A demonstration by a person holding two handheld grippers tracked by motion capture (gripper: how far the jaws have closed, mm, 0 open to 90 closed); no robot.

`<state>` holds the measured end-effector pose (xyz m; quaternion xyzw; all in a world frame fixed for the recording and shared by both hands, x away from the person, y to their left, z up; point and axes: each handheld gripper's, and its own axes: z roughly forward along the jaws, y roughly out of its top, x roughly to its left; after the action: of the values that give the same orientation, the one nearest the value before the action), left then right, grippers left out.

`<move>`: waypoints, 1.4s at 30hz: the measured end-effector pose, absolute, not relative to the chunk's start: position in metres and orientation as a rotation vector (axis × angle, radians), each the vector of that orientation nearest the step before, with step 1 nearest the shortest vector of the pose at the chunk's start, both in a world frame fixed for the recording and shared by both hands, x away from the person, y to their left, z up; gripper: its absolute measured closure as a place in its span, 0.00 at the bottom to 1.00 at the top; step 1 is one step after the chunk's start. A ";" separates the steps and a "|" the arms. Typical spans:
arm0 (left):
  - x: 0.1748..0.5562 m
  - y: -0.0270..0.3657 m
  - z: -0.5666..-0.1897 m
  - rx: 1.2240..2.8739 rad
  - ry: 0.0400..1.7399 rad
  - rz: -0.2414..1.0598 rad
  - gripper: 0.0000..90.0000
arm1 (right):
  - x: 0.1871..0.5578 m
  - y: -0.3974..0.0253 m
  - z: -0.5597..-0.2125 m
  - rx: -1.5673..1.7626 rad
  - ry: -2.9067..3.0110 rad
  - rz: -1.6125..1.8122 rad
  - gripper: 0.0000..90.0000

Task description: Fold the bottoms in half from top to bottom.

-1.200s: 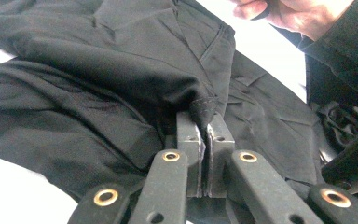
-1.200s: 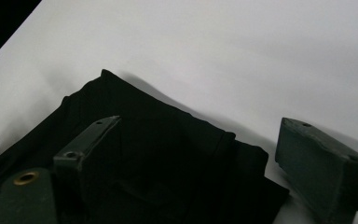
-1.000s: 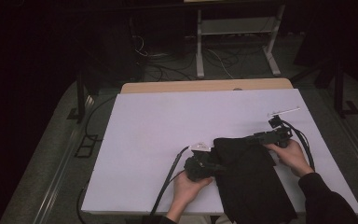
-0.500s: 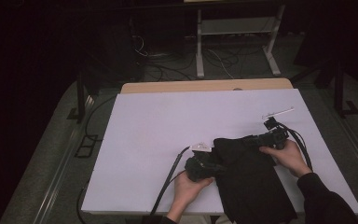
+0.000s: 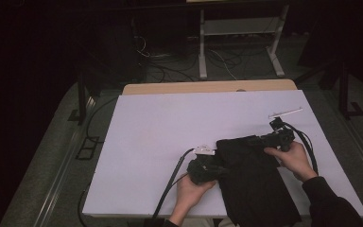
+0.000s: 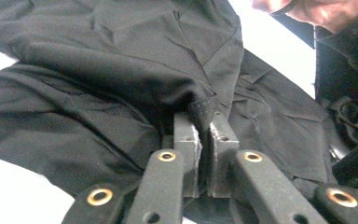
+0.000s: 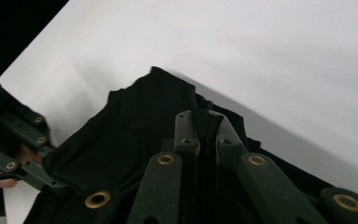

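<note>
White table [image 5: 160, 137]: work surface, bare across its left half. Left gripper [image 5: 207, 169]: near front edge, left of the cloth; jaws pressed together, pinching a fold of the cloth's edge [image 6: 203, 108]. Black garment [image 5: 253, 182]: lies on the table's right front part, lower end hanging over the front edge. Right gripper [image 5: 276, 139]: at the cloth's far right corner; jaws closed on its hem [image 7: 204, 122]. White strip [image 5: 286, 112]: beyond, apart from the cloth.

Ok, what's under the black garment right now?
The black garment lies on the white table, its near end hanging over the edge. Both tools, left and right, pinch its cloth. Anything beneath it is covered.
</note>
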<state>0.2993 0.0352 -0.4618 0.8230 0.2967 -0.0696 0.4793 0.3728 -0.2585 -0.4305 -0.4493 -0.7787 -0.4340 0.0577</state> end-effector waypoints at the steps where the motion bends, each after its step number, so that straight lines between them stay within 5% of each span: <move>1: 0.299 0.036 -0.461 2.011 0.722 -0.150 0.86 | 0.372 -0.258 -0.430 -1.359 -2.359 -1.322 0.91; 11: 0.299 0.041 -0.457 1.987 0.737 -0.164 0.61 | 0.361 -0.261 -0.421 -1.347 -2.338 -1.356 0.91; 25: 0.299 0.047 -0.445 1.915 0.742 -0.098 0.39 | 0.344 -0.274 -0.413 -1.338 -2.308 -1.412 0.91; 42: 0.315 0.070 -0.429 1.843 0.811 -0.094 0.29 | 0.325 -0.274 -0.408 -1.285 -2.298 -1.461 0.91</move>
<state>0.3152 0.0700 -0.4290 0.7733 0.3402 -0.0395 0.5336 0.3252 -0.2737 -0.4083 -0.4259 -0.7616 -0.4841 0.0650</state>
